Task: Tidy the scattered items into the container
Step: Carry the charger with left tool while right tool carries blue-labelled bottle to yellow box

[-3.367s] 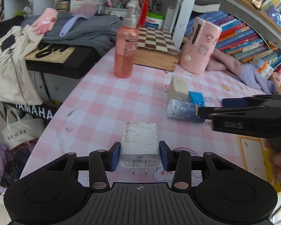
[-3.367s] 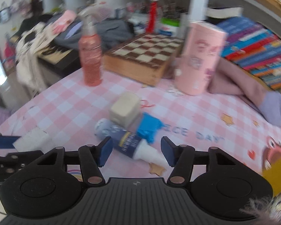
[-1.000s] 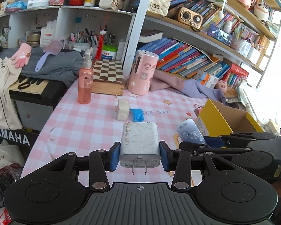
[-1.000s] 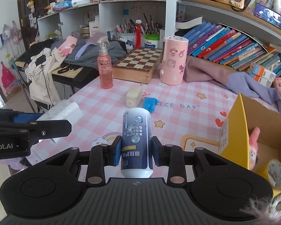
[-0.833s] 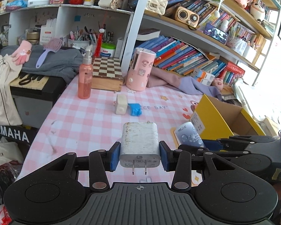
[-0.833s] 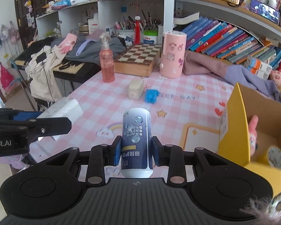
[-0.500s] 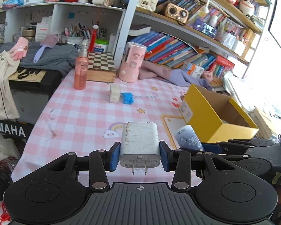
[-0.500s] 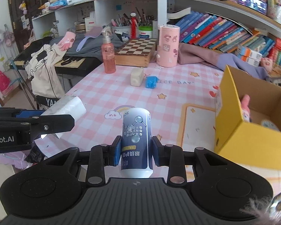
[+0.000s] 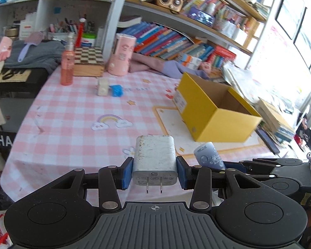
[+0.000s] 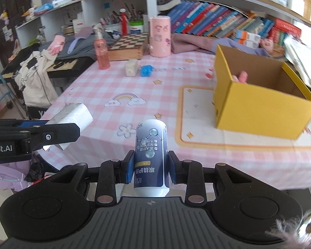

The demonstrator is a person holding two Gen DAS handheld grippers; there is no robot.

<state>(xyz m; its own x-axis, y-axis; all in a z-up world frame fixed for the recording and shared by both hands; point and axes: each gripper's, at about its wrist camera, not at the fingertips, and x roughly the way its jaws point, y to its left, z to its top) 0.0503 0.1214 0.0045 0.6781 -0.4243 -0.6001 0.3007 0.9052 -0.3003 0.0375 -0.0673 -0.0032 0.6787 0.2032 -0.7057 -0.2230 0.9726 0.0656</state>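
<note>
Yellow box (image 10: pixel 259 108) interior mostly hidden

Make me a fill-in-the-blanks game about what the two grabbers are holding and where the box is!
1. The left gripper is shut on a white ____.
2. The right gripper is shut on a blue and white ____.
3. The open cardboard box on the table is ____ on the outside.
4. The blue toy lies beside a cream ____.

Missing words: charger; bottle; yellow; block

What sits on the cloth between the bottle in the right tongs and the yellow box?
Nothing: in the right wrist view only bare tablecloth separates bottle and yellow box.
</note>
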